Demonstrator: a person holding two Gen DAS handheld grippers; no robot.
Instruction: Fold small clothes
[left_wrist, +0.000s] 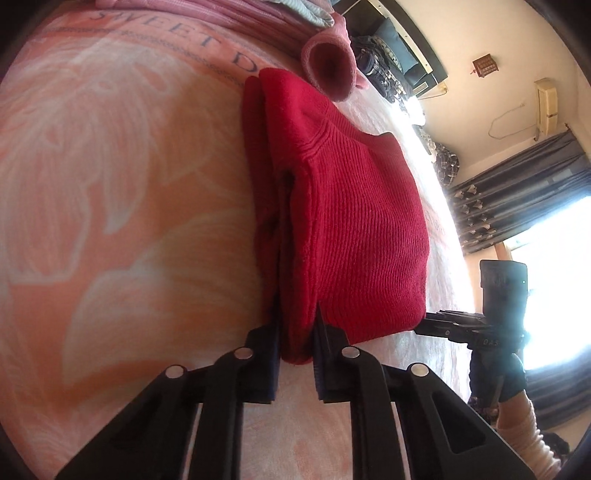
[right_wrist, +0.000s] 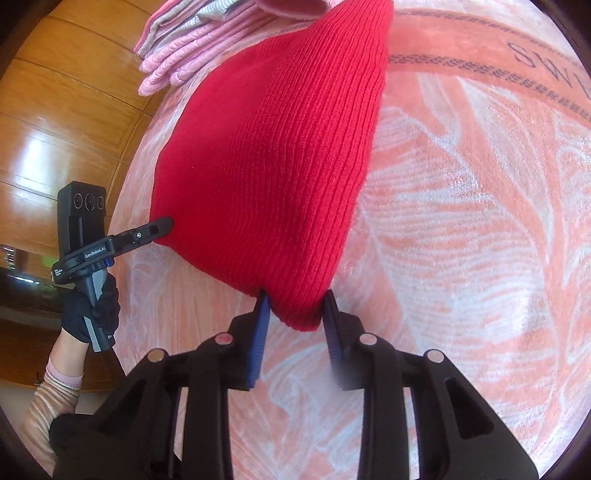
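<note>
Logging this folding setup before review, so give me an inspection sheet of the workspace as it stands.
Surface: pink blanket with white leaf print and lettering.
Job's things: red knit, folded, one corner in each gripper.
Clutter: pink clothes pile beyond the knit; pink rolled piece.
Grippers: left gripper and right gripper both shut on the knit.
Cables: nothing seen on the bed.
Surroundings: wooden panels; curtains, bright window.
</note>
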